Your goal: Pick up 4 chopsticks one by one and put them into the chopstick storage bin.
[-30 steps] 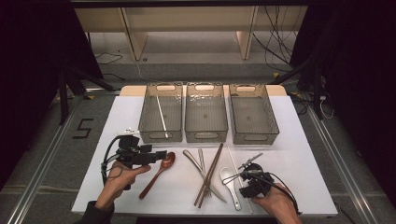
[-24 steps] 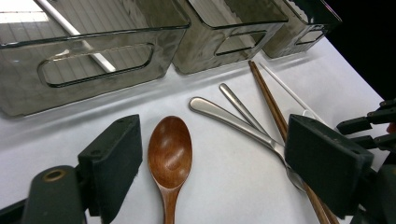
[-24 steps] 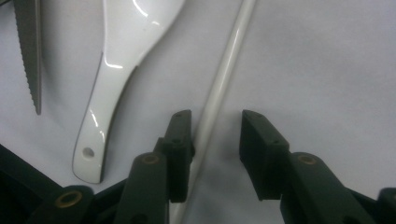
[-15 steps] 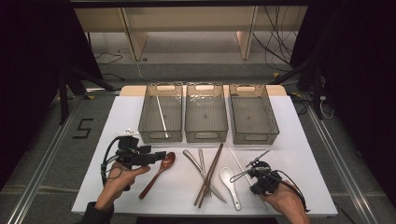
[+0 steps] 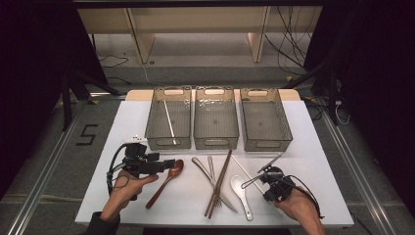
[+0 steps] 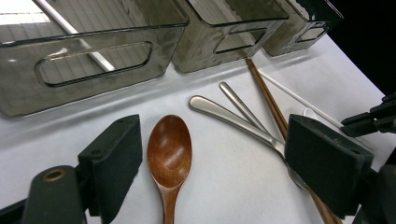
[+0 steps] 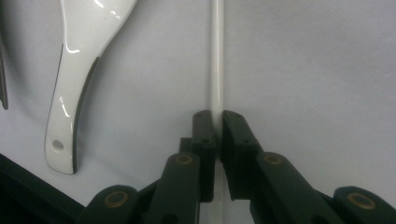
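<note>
My right gripper [image 7: 218, 114] has just been closing and now pinches a thin white chopstick [image 7: 216, 56] lying flat on the white table. In the high view that gripper [image 5: 264, 177] is at the front right, on the chopstick [image 5: 244, 170]. A white ceramic spoon [image 7: 79, 70] lies just left of it, untouched. My left gripper [image 6: 215, 144] stands open, low over the table. The bowl of a brown wooden spoon [image 6: 169, 149] lies between its jaws without touching them. From above, the left gripper [image 5: 166, 164] is at the front left, pointing right at the wooden spoon [image 5: 166, 182].
Three smoky clear bins stand in a row at the back: the left bin [image 5: 168, 143] holds one white chopstick [image 5: 170, 122], while the middle bin [image 5: 216, 142] and right bin [image 5: 266, 144] look bare. Metal cutlery [image 5: 210, 171] and brown chopsticks [image 5: 220, 183] lie mid-table.
The right jaws have closed in onto the white chopstick, and the right hand has shifted slightly. The left hand and gripper have stayed put.
</note>
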